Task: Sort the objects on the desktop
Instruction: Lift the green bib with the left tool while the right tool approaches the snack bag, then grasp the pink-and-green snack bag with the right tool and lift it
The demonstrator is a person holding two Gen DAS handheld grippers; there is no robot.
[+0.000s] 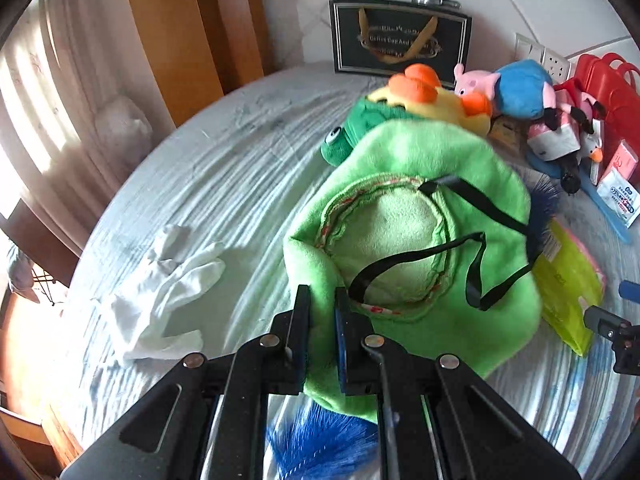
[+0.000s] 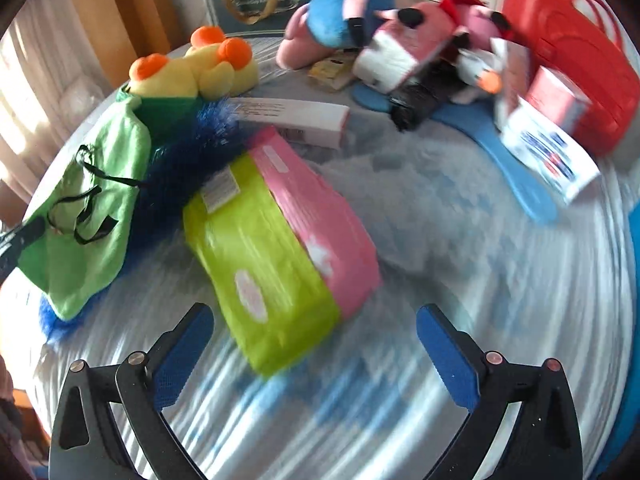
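A green fleece hat (image 1: 420,184) with black straps lies brim-up on the pale cloth-covered table (image 1: 240,152). My left gripper (image 1: 322,298) is shut on the hat's near edge, with green fabric pinched between the fingers. A blue fluffy duster (image 1: 320,440) pokes out from under the hat. In the right wrist view the hat (image 2: 92,232) sits at the left. My right gripper (image 2: 316,316) stands wide open just in front of a yellow-green and pink soft pack (image 2: 280,240), with nothing between the fingers.
White gloves (image 1: 168,292) lie left of the hat. Plush toys sit at the back: a yellow duck (image 2: 192,72), a green frog (image 1: 348,136), a pig in blue (image 2: 344,8). A red basket (image 2: 572,60), a blue comb (image 2: 516,168) and a white box (image 2: 296,120) are nearby.
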